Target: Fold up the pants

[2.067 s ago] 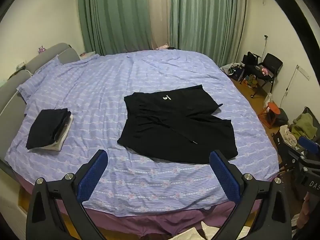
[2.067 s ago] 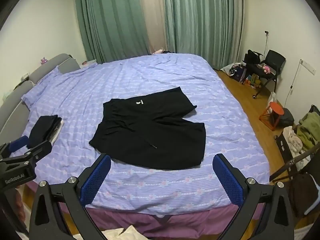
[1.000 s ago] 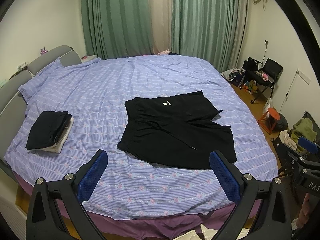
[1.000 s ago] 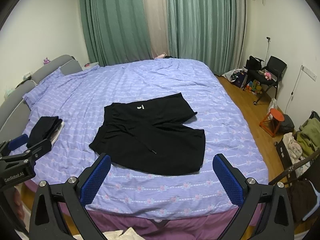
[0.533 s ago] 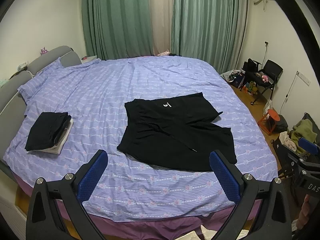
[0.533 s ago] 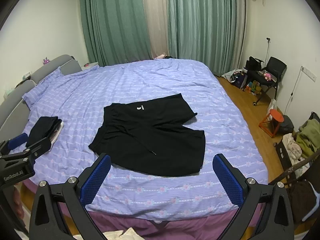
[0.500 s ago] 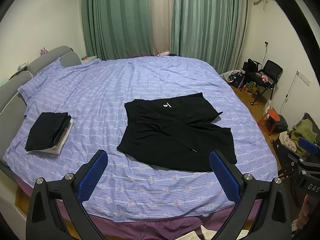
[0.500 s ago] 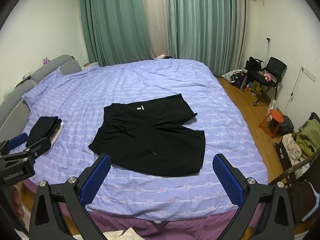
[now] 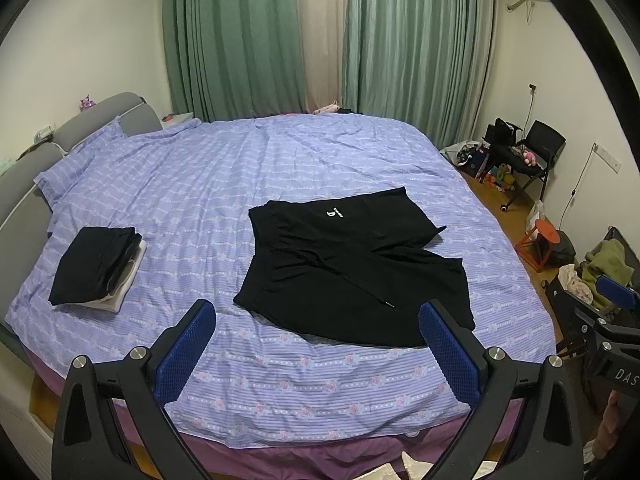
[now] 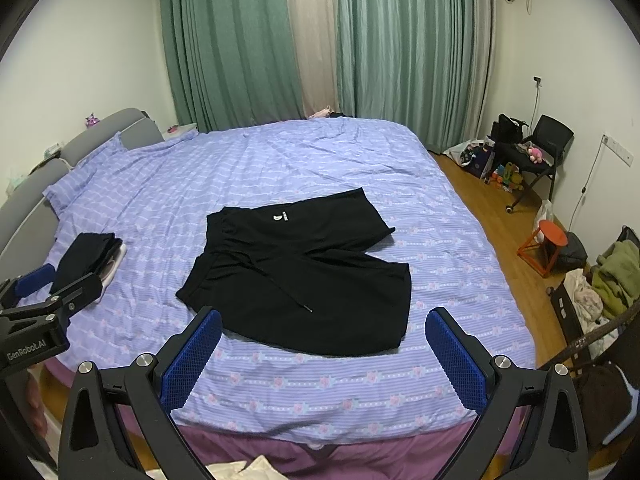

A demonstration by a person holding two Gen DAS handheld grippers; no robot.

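Both views are sitting a bit higher than two seconds back, so more curtain is showing. Pants [image 9: 352, 268] are lying flat and untouched mid-bed [image 9: 224, 184], with a folded stack [image 9: 96, 266] off to the left. Left hand-held gripper [image 9: 316, 356] and right hand-held gripper [image 10: 324, 360] are hovering spread wide, pinching nothing.

Left gripper [image 9: 316, 354]: jaws spread wide, nothing between the blue textured pads [image 9: 185, 350], both black fingers level and pointing forward. Right gripper [image 10: 324, 356]: same pose, jaws wide apart, pads [image 10: 456, 364] bare. The two grippers sit side by side, well apart; each appears at the edge of the other's view, the left at [image 10: 36, 308], the right at [image 9: 612, 320].
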